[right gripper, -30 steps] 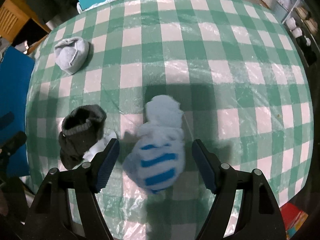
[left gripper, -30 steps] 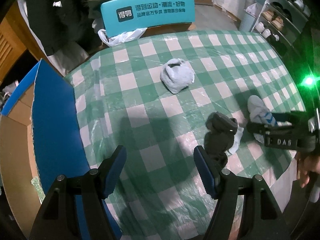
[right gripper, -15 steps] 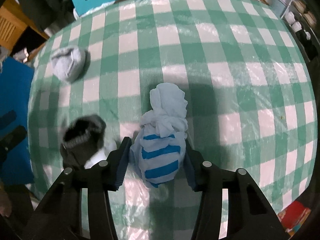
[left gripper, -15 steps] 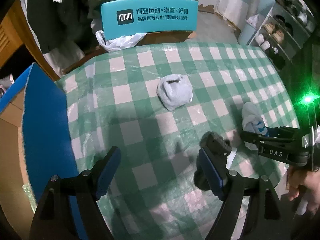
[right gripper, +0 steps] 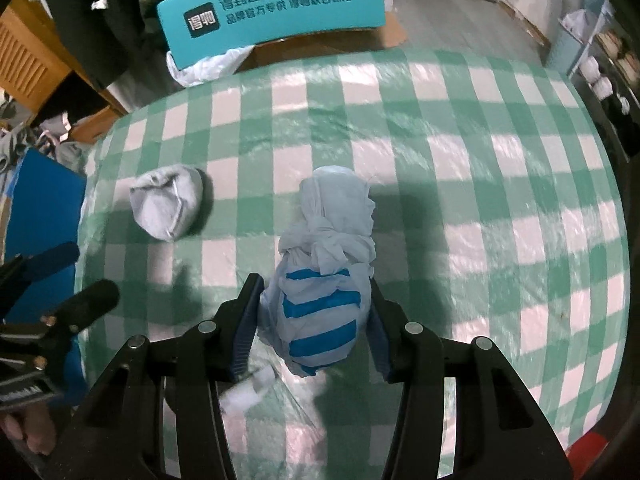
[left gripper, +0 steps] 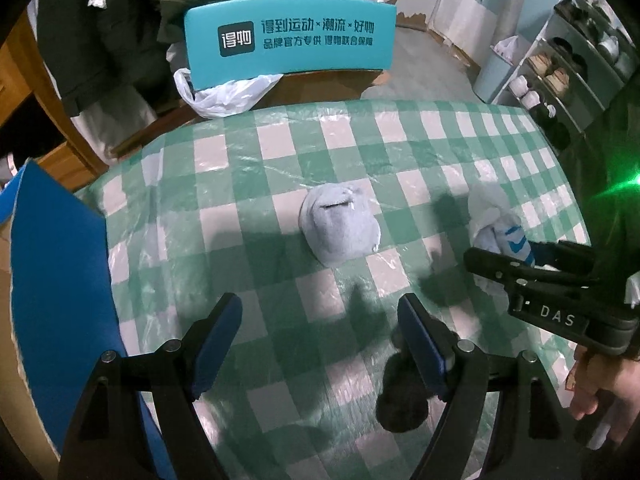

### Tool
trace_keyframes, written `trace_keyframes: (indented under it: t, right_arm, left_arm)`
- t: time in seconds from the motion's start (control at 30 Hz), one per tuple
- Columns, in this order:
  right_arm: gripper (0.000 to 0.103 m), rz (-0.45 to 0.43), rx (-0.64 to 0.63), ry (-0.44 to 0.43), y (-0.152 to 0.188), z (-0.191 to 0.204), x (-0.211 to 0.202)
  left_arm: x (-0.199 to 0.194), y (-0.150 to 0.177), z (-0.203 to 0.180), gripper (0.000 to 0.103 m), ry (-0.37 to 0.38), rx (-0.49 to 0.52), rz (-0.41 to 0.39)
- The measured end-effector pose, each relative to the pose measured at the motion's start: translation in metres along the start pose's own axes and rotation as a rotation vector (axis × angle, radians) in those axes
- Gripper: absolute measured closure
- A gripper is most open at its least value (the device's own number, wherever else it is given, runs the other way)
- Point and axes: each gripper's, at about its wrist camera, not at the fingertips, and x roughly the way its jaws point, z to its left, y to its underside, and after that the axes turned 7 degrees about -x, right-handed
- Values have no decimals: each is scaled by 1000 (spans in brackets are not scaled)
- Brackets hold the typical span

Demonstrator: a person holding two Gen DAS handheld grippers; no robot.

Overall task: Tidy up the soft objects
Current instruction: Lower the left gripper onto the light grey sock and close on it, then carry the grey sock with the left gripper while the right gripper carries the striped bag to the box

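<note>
My right gripper (right gripper: 314,312) is shut on a rolled white sock with blue stripes (right gripper: 324,280) and holds it above the green checked tablecloth (right gripper: 480,160). The same sock (left gripper: 500,232) and right gripper (left gripper: 532,264) show in the left wrist view at the right. My left gripper (left gripper: 320,332) is open and empty over the cloth. A grey sock ball (left gripper: 338,228) lies ahead of it, also in the right wrist view (right gripper: 168,206). A dark sock ball (left gripper: 404,392) lies by the left gripper's right finger, partly hidden.
A blue cardboard box (left gripper: 52,280) stands at the table's left edge, also in the right wrist view (right gripper: 40,216). A teal chair back (left gripper: 288,36) with a plastic bag (left gripper: 224,96) is behind the table. A shoe rack (left gripper: 568,76) stands at the right.
My right gripper closed on the striped sock and lifted it off the cloth. My left gripper drew back and up, so the dark sock now lies under its right finger.
</note>
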Motion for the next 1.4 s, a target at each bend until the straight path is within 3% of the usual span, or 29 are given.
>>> trace_keyframes:
  t: [0.43,0.7,0.87,0.9,1.0,1.1,1.4]
  right_arm:
    - [54,-10,3,-1,-32,5,5]
    - [54,-18,25,5,-35,-3,2]
    - [54,-15,30,7,-34,-6,2]
    - [54,-13,29,8,-33,-6,2]
    - [54,-7,29,8,-32,-6,4]
    - [54,-4,21,8,-32,-4,4]
    - [54,-15,-10,14,-31,7,-2]
  left_arm:
    - [27,-26,-11,22,-13,-15,26]
    - [50,-41,-13,22,-13,-58,55]
    - [53,-44,-12,22,-8,-65,31]
    - [52,-44,-12,27,-8,-60,27]
    - [54,-44,-12,57,-8,-43,36]
    - [54,-43,-13,74,-20,-25,31]
    - [34,-33,-9,81,-37,15,7]
